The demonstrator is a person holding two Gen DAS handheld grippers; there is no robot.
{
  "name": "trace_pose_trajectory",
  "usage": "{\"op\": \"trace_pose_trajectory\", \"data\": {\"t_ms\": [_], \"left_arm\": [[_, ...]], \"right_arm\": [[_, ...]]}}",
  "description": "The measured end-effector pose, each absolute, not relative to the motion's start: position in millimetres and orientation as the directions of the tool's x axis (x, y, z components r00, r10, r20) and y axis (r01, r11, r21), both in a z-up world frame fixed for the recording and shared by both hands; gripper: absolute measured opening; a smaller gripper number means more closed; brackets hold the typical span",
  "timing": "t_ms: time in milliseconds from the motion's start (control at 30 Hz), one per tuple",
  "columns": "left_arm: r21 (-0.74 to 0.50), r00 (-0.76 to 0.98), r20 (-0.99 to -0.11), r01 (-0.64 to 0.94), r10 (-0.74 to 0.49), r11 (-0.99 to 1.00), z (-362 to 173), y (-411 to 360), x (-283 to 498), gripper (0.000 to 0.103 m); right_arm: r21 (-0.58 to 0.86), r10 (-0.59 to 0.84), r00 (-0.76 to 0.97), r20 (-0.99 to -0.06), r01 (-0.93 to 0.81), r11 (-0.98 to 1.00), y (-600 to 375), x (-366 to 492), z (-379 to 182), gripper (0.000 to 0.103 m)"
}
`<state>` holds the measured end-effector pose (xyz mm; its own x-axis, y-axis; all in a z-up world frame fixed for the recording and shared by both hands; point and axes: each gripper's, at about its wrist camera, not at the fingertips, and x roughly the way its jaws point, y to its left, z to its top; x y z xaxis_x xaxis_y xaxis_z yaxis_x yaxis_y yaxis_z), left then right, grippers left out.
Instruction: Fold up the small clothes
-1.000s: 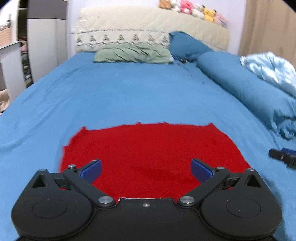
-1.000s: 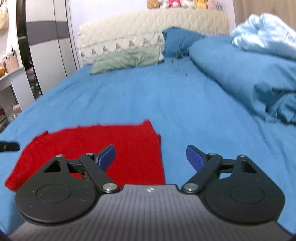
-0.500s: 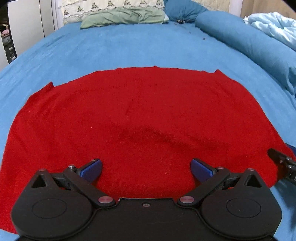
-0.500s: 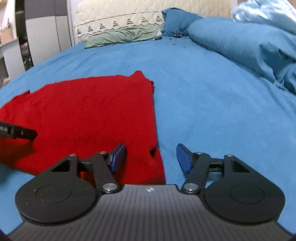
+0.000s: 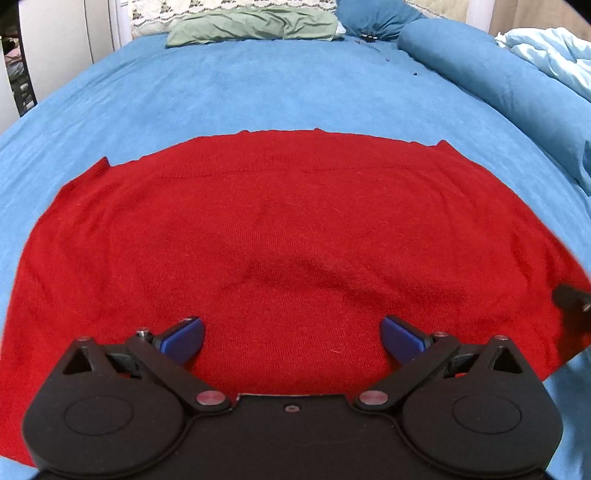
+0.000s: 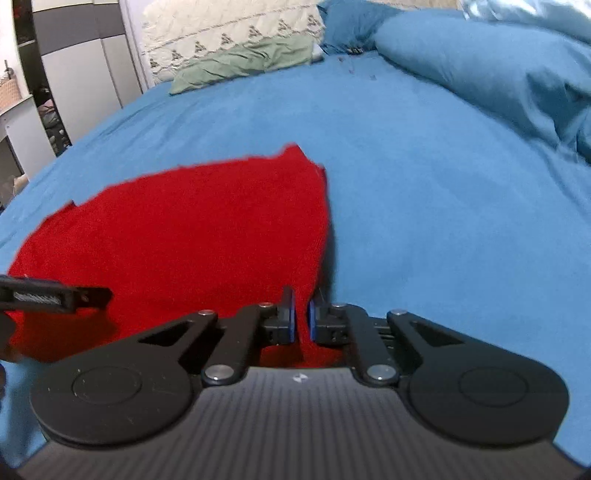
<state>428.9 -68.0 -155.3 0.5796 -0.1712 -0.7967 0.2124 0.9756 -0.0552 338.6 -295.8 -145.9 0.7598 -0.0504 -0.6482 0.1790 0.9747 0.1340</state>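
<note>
A red knitted garment (image 5: 295,221) lies spread flat on the blue bed sheet (image 5: 258,92). My left gripper (image 5: 293,332) hovers low over its near edge, open, with only flat cloth below the blue pads. In the right wrist view the garment (image 6: 184,229) fills the left half. My right gripper (image 6: 301,317) is at its near right corner; the jaws are closing and the pads pinch a raised fold of red cloth. The right gripper's tip (image 5: 570,299) shows at the cloth's right edge in the left wrist view. A finger of the left gripper (image 6: 55,297) shows at the far left.
At the head of the bed lie a green pillow (image 5: 255,24) and a blue pillow (image 5: 369,14). A rolled blue duvet (image 5: 480,81) and a light blue blanket (image 5: 554,55) run along the right side. A grey wardrobe (image 6: 81,74) stands beyond the bed's left edge.
Both grippers came down close to the red garment. The right jaws went from wide open to pinched on the cloth's right corner. The left jaws stayed open.
</note>
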Motion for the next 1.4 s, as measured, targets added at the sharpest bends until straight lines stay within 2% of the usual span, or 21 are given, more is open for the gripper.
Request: {"op": "trace_pose_trajectory", "data": {"t_ms": [200, 300, 400, 467, 567, 667, 767, 800, 833, 900, 933, 1000, 1100, 1167, 1267, 1400], "left_arm": [[-0.055, 0.633, -0.755, 0.197, -0.170, 0.979, -121.6, -17.0, 413.1, 0.103], [-0.060, 0.636, -0.755, 0.177, -0.160, 0.982, -108.2, 30.2, 401.2, 0.103], [-0.073, 0.634, -0.758, 0.151, -0.153, 0.986, -108.8, 83.1, 384.6, 0.103], [-0.086, 0.639, -0.755, 0.124, -0.146, 0.989, -117.4, 112.5, 373.3, 0.103], [-0.118, 0.633, -0.761, 0.083, -0.144, 0.990, -137.8, 139.9, 361.5, 0.103], [-0.155, 0.619, -0.767, 0.076, -0.169, 0.985, -156.1, 147.6, 353.4, 0.103], [-0.087, 0.607, -0.779, 0.141, -0.156, 0.986, -155.2, 137.6, 352.9, 0.103], [-0.075, 0.617, -0.773, 0.148, -0.151, 0.986, -153.0, 134.8, 350.5, 0.103], [-0.086, 0.619, -0.768, 0.156, -0.166, 0.984, -151.4, 132.7, 348.7, 0.103], [-0.129, 0.620, -0.758, 0.164, -0.204, 0.978, -149.7, 132.5, 344.9, 0.103], [-0.148, 0.628, -0.748, 0.158, -0.215, 0.976, -147.8, 132.4, 343.4, 0.103], [-0.172, 0.641, -0.733, 0.148, -0.227, 0.974, -145.1, 134.8, 343.1, 0.103], [-0.200, 0.666, -0.711, 0.118, -0.226, 0.973, -140.8, 139.7, 344.7, 0.103], [-0.220, 0.674, -0.704, 0.090, -0.222, 0.971, -139.9, 144.0, 344.7, 0.103], [-0.250, 0.679, -0.700, 0.053, -0.219, 0.967, -140.9, 146.4, 347.0, 0.103], [-0.240, 0.687, -0.699, 0.039, -0.201, 0.970, -139.6, 139.5, 346.5, 0.103]], "right_arm": [[0.288, 0.091, 0.836, -0.540, 0.082, 0.954, -254.9, 356.5, -64.5, 0.022], [0.363, 0.243, 0.847, -0.473, -0.064, 0.930, -206.4, 376.5, -33.2, 0.022], [0.368, 0.419, 0.800, -0.429, -0.269, 0.890, -138.8, 393.7, -24.2, 0.022], [0.363, 0.526, 0.722, -0.450, -0.390, 0.846, -89.2, 406.8, -37.4, 0.022], [0.376, 0.590, 0.581, -0.560, -0.456, 0.807, -27.5, 429.9, -84.6, 0.022], [0.364, 0.559, 0.512, -0.652, -0.435, 0.823, 5.0, 440.5, -134.9, 0.022], [0.351, 0.553, 0.525, -0.647, -0.438, 0.828, 8.0, 436.5, -146.7, 0.027], [0.354, 0.559, 0.529, -0.639, -0.443, 0.823, 5.7, 436.2, -144.8, 0.037], [0.353, 0.566, 0.525, -0.635, -0.454, 0.818, 5.7, 434.1, -141.1, 0.056], [0.341, 0.569, 0.554, -0.607, -0.466, 0.817, -3.2, 426.5, -127.2, 0.079], [0.334, 0.571, 0.592, -0.569, -0.467, 0.818, -12.7, 418.6, -116.0, 0.083], [0.332, 0.540, 0.669, -0.511, -0.426, 0.841, -34.4, 401.0, -97.9, 0.088], [0.267, 0.373, 0.790, -0.487, -0.272, 0.925, -70.4, 367.0, -85.1, 0.091], [0.165, 0.231, 0.830, -0.507, -0.170, 0.972, -85.7, 337.7, -93.0, 0.091], [0.039, 0.094, 0.834, -0.544, -0.086, 0.995, -100.1, 303.1, -119.8, 0.091], [-0.041, -0.002, 0.816, -0.578, -0.027, 0.999, -101.2, 291.6, -154.2, 0.089]]}}
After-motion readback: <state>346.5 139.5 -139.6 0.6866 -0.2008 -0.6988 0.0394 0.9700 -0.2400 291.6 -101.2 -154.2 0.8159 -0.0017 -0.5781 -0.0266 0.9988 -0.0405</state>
